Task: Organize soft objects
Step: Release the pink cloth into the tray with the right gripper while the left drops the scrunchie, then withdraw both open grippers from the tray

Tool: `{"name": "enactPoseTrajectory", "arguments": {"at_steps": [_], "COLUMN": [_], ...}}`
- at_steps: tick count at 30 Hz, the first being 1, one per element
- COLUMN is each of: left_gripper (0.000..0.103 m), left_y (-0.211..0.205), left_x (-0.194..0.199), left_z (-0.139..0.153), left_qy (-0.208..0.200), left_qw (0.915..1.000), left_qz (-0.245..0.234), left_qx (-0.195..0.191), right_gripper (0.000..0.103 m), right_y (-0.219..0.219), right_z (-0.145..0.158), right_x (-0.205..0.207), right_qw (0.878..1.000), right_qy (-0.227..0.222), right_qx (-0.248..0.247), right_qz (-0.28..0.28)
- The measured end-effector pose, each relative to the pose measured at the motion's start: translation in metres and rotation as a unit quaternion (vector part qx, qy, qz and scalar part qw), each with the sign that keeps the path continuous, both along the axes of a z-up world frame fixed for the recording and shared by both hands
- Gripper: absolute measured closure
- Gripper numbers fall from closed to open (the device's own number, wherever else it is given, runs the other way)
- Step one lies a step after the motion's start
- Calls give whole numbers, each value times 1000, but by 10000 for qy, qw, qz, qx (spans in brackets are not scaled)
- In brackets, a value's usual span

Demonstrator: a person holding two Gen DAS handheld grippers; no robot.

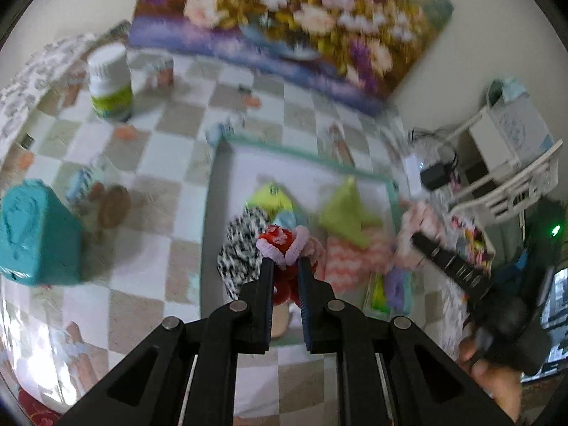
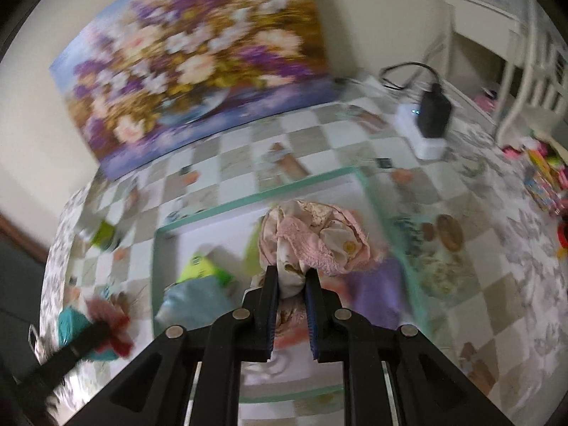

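Note:
In the left wrist view my left gripper (image 1: 285,261) is shut on a red floral cloth with a pale pink frill (image 1: 280,243), held over the left part of a white tray with a green rim (image 1: 301,151). In the right wrist view my right gripper (image 2: 291,269) is shut on a bunched pink and cream lace cloth (image 2: 316,238) above the same tray (image 2: 262,191). Several soft items lie in the tray: a lime green pouch (image 1: 346,211), a black and white patterned cloth (image 1: 241,245), a pink chevron cloth (image 1: 349,259), a light blue cloth (image 2: 193,300) and a purple cloth (image 2: 378,293).
The tray sits on a checkered tablecloth (image 1: 159,163). A teal box (image 1: 35,238) and a white bottle (image 1: 108,81) stand to the left. A flower painting (image 1: 284,17) leans on the wall behind. A white power strip with a black adapter (image 2: 431,120) and a white rack (image 2: 525,71) are at the right.

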State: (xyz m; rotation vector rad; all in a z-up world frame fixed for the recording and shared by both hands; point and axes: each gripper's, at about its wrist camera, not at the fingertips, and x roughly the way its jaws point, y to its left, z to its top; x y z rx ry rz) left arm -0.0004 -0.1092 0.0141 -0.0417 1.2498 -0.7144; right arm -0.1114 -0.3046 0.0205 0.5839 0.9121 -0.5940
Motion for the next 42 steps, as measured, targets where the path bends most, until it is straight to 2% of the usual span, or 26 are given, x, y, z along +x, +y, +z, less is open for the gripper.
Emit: {"name": "enactPoseTrajectory", "arguments": {"at_steps": [8,12,17,24,27,29,31,32,33,35,38,42], "left_gripper": [90,90,90,87,77,67,61,58,57,47,38,30], "left_y": [-2,-1,-4,-10,-11,-11,-10,-9,-8,-7,-7,-4], "left_x": [-4,1,4,5,5,5,6,6,7,7,6,6], "left_z": [-20,-39,-66,-77,-78,-78,-78,-77,-76,-71,-62,-54], "left_qy": [195,608,1109,1168,1144,1113,1110,1109,1103,1047,862,623], "left_qw": [9995,9978,9927,9910,9907,9904,9901,9901,9902,9910,9926,9943], "left_qz": [-109,-88,-45,-23,-26,-1,30,42,43,26,-7,-6], "left_qx": [204,261,471,657,736,823,854,859,857,829,851,865], "right_gripper": [85,85,85,85,84,76,49,45,42,40,33,21], "right_y": [-7,4,18,32,35,36,37,38,38,40,40,36], "right_z": [-3,-11,-39,-58,-62,-62,-61,-61,-60,-58,-56,-52], "right_x": [-7,6,24,36,39,39,40,41,42,43,44,40], "right_qw": [9999,9998,9968,9920,9906,9901,9899,9899,9899,9895,9894,9915], "right_qy": [-27,111,496,787,891,947,988,998,1004,1045,1073,1007], "right_qx": [81,78,317,445,434,404,350,322,299,213,136,79], "right_qz": [-101,146,535,882,948,959,952,953,956,972,972,823]}}
